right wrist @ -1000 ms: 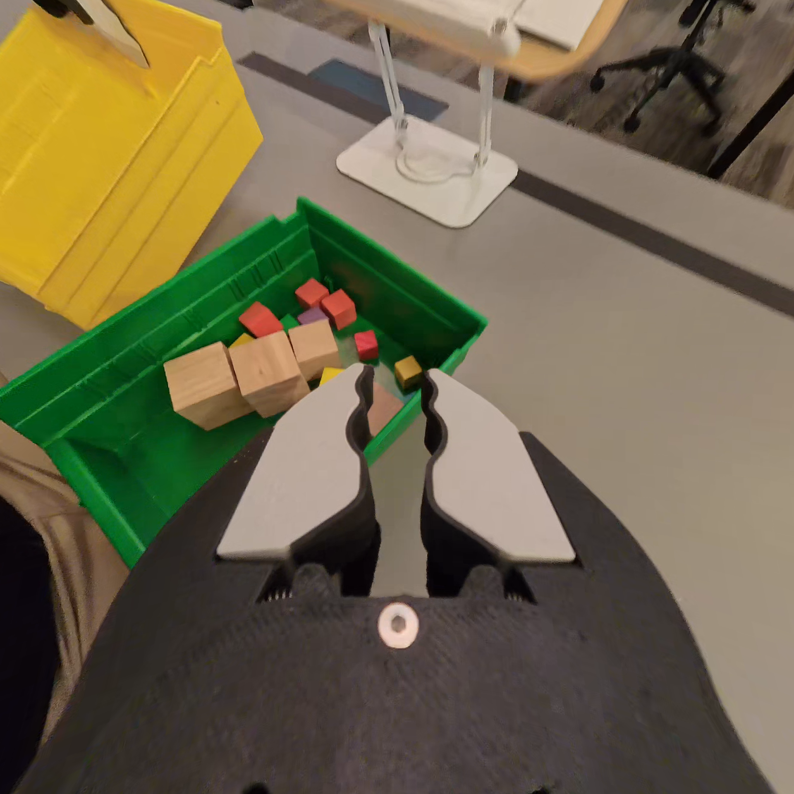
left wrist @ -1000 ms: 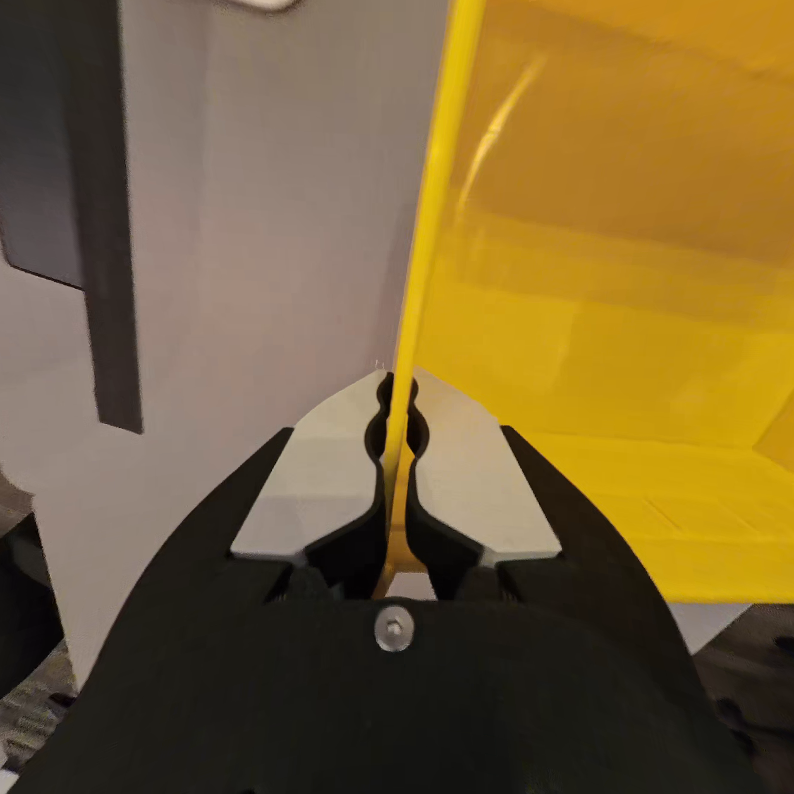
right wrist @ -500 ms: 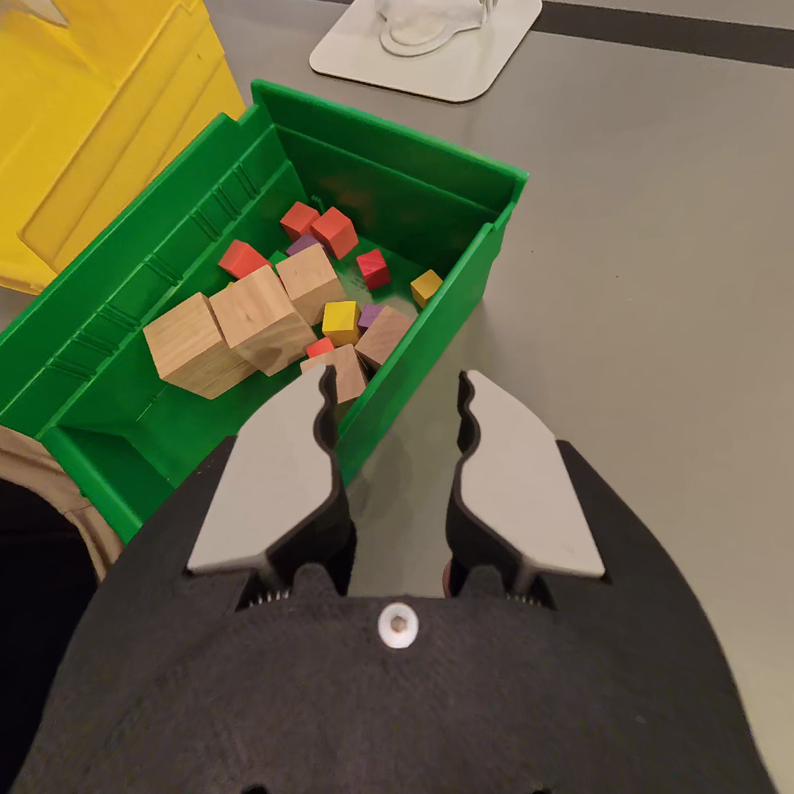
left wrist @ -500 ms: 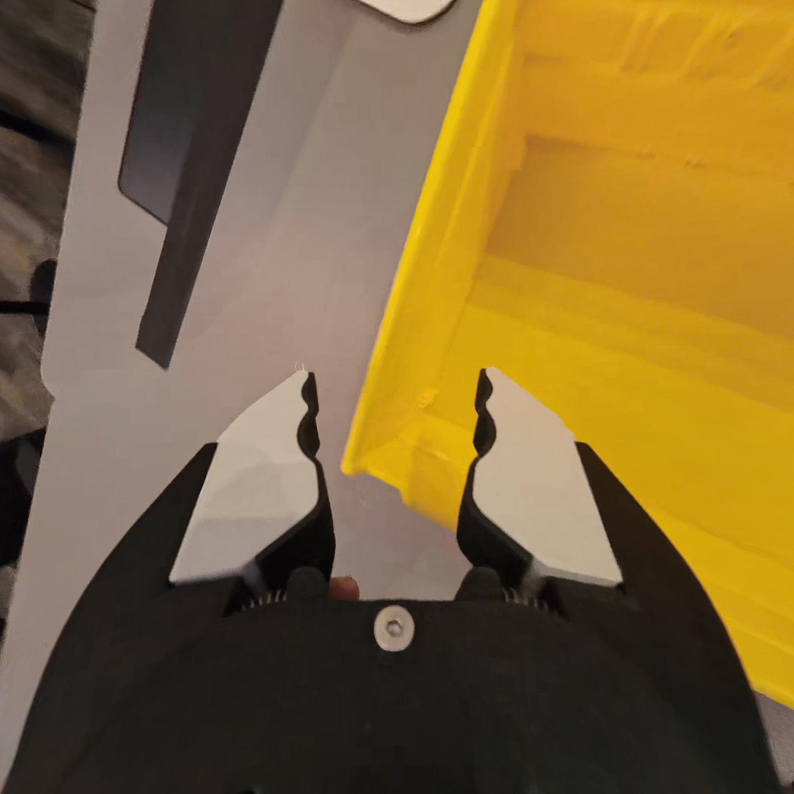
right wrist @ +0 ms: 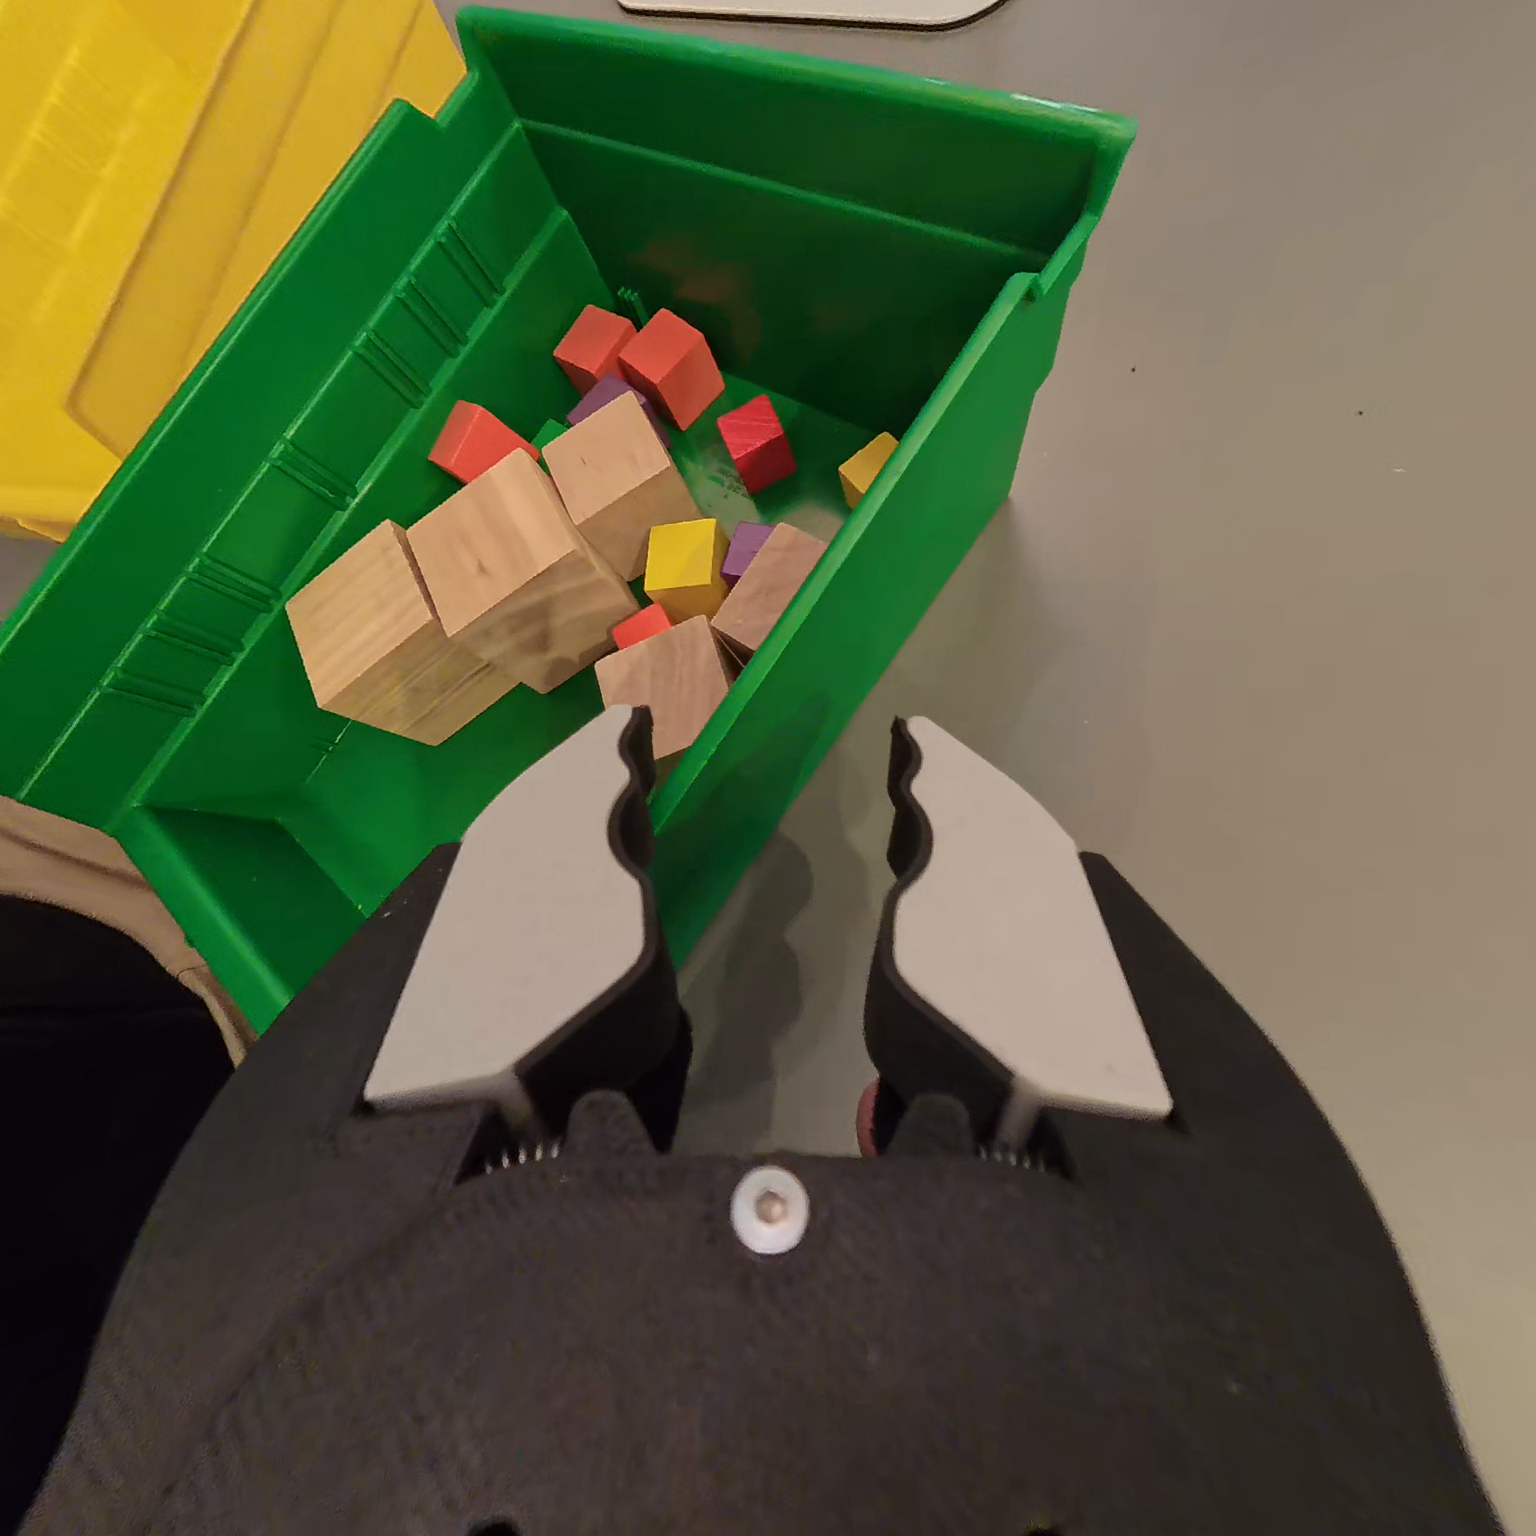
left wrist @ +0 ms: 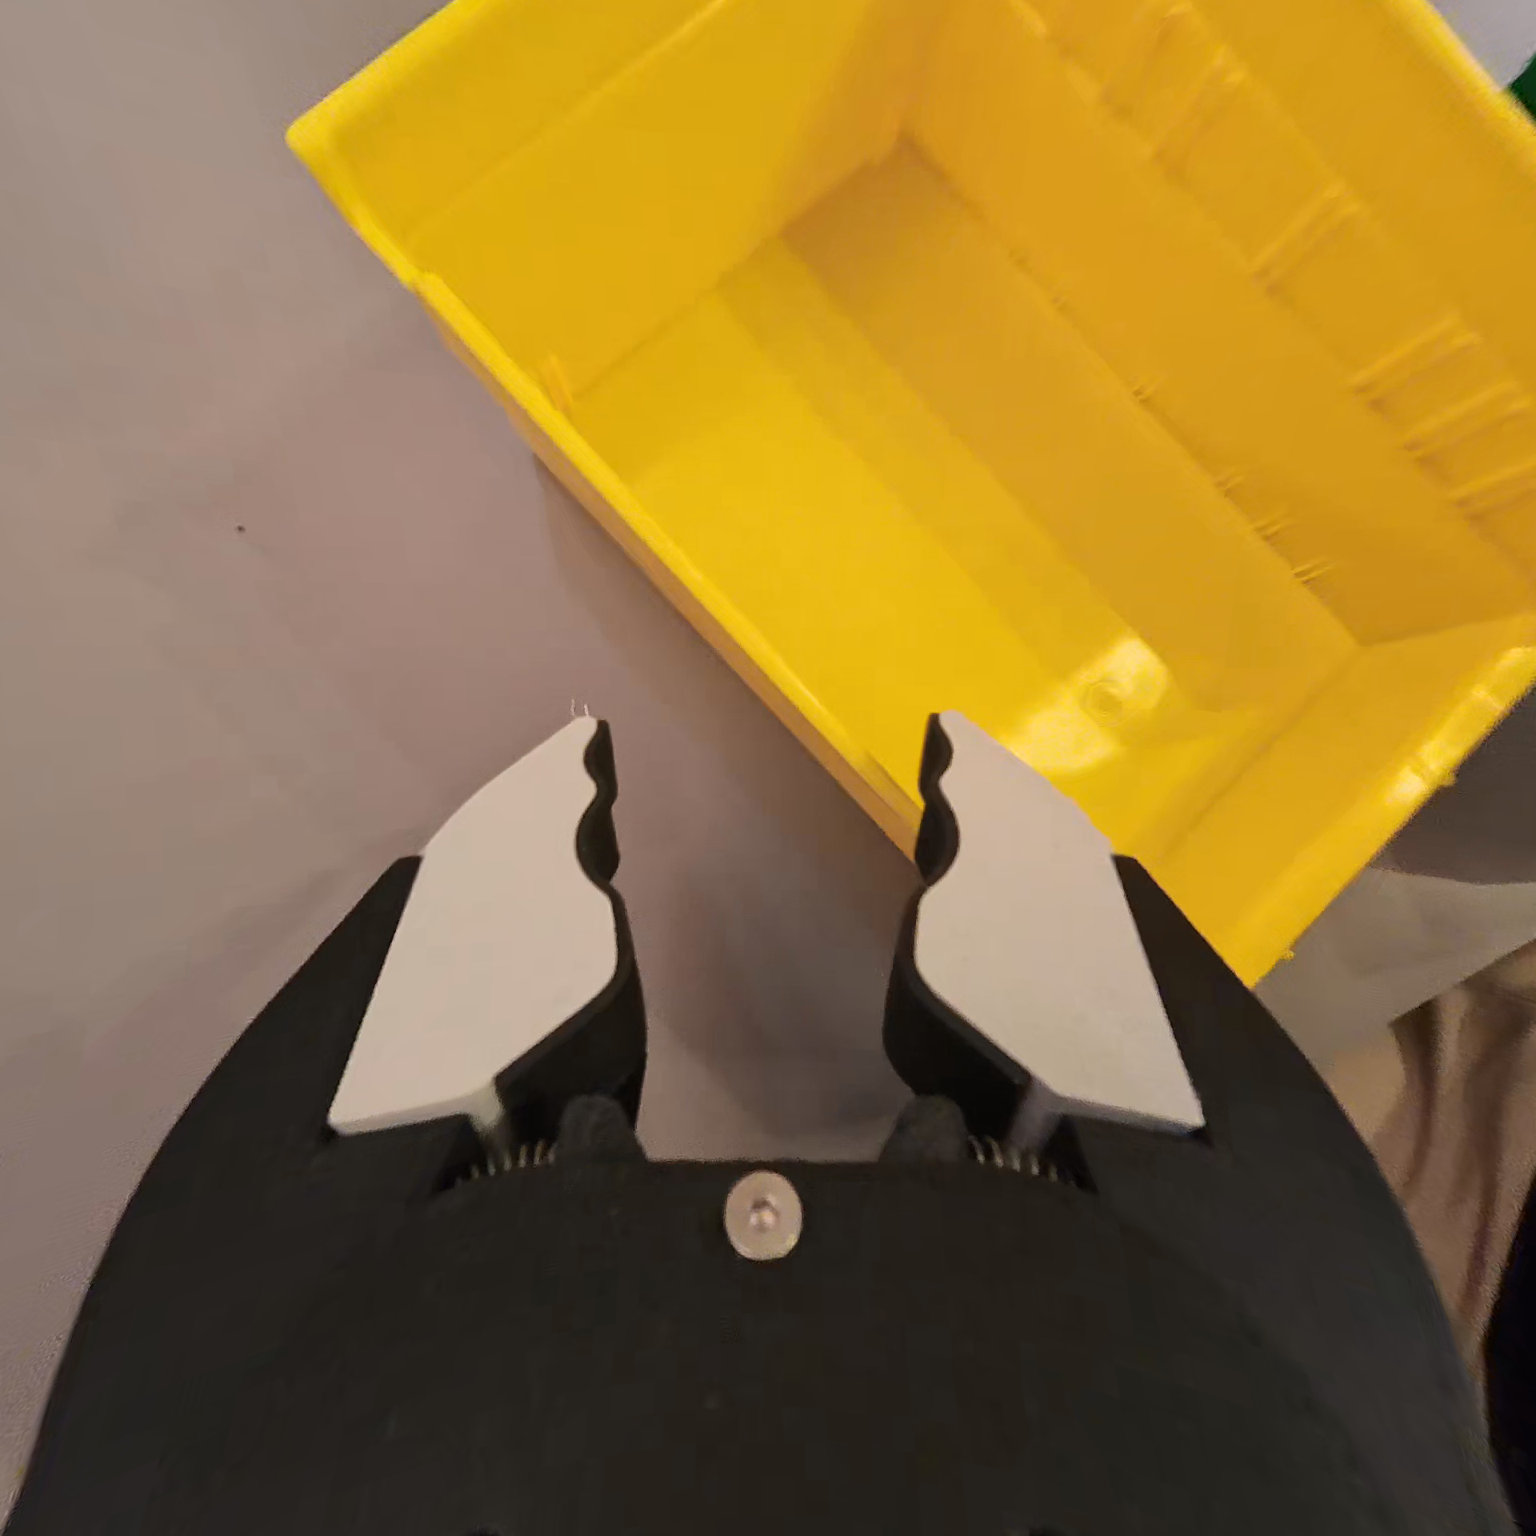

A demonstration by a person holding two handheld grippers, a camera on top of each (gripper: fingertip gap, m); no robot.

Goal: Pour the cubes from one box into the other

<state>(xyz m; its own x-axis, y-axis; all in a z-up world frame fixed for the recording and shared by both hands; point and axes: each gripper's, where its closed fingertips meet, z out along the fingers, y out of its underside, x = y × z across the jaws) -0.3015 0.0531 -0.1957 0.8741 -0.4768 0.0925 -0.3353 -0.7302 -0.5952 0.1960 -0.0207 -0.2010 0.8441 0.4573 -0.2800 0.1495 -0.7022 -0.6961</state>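
The left hand-held gripper [left wrist: 760, 731] has let go of the empty yellow box [left wrist: 956, 465] at one o'clock; the right hand-held gripper [right wrist: 765, 723] gapes too; cubes [right wrist: 582, 532] fill the green box [right wrist: 798, 91] at twelve: pour looks finished

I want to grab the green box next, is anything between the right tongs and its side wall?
Nothing visible. The right tongs stand open over the green box side wall.
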